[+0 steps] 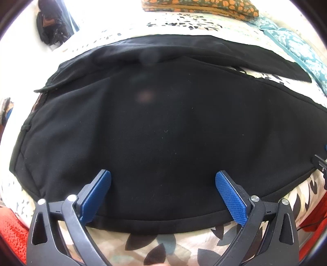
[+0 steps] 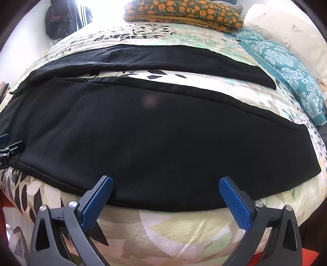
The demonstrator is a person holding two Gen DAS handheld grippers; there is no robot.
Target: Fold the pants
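Pants [image 2: 163, 139] spread flat on the bed [image 2: 184, 231], lengthwise left to right, waist end at left, leg ends at right. Near leg in front, far leg [image 2: 163, 59] behind it, a strip of bedcover showing between them toward the right. Left claw [image 1: 163, 184] over the near edge by the waist end, fingers wide apart; right claw [image 2: 166, 189] over the same edge farther right, likewise spread. Folded blanket [image 2: 184, 14] at the far side of the bed, pillows [image 2: 290, 69] at right.
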